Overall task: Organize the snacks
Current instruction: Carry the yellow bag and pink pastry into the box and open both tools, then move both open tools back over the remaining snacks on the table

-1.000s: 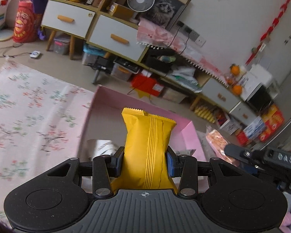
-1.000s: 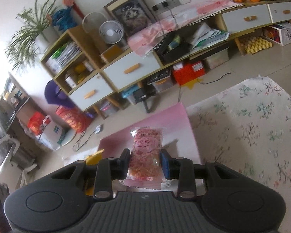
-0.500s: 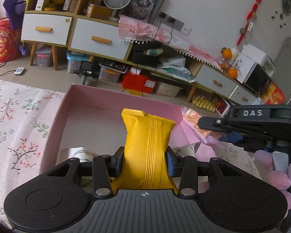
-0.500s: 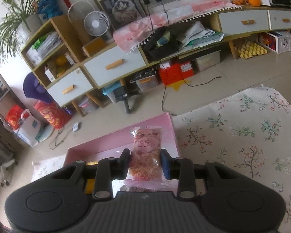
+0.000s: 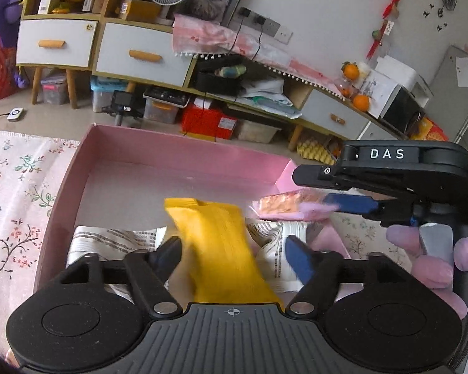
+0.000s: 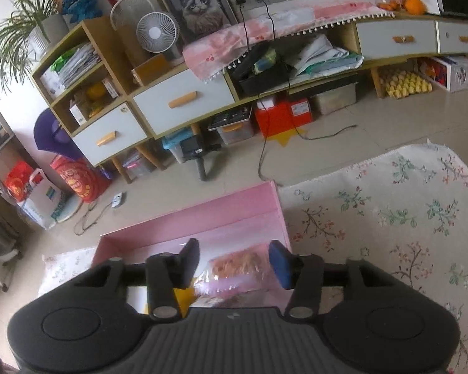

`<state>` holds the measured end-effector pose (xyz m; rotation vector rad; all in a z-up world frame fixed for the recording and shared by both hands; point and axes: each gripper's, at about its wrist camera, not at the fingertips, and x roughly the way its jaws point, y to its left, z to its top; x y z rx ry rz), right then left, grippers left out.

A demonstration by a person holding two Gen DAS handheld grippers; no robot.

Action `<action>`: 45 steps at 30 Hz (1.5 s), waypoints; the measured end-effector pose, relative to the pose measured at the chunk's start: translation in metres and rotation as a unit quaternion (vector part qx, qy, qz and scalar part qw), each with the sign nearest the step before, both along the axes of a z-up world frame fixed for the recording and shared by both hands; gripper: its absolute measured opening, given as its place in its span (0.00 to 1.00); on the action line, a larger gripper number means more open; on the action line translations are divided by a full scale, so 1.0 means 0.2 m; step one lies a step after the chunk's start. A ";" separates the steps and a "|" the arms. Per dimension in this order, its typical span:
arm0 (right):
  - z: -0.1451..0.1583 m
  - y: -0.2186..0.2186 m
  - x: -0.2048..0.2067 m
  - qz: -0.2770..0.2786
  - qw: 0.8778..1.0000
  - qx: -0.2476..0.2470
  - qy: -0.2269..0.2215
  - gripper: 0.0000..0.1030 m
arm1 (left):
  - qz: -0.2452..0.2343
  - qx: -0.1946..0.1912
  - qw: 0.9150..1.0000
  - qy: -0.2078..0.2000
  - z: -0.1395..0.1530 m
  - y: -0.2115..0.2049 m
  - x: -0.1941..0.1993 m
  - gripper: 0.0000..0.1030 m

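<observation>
— Pink box (image 5: 184, 155), open at the top, sits on the flowered cloth (image 5: 18, 187) that covers the tabletop. Where are the snacks?

— On the left, the left tool (image 5: 234, 254) has just been spreading its jaws; they stand wide, and neither pad touches the yellow packet (image 5: 221, 246), which hangs blurred and tilted between them over the box. White printed packets (image 5: 115, 241) lie on the box floor under it.

— And to the right?

— The right tool (image 6: 234, 260) has also just been opening. Its jaws stand apart, and the clear pink packet of orange pieces (image 6: 234, 265) is loose between them, blurred, above the box's right-hand end. In the left tool's view that packet shows at the box's right wall, just beside the yellow one. A hand (image 5: 433, 258) in a pink glove grips the right tool's handle.
</observation>
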<state>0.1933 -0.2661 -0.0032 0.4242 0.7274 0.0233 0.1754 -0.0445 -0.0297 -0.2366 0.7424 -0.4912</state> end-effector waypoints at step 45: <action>0.02 0.06 -0.87 0.101 0.989 -0.109 0.003 0.87 | 0.031 0.178 0.983 0.031 0.06 0.28 -0.66 0.98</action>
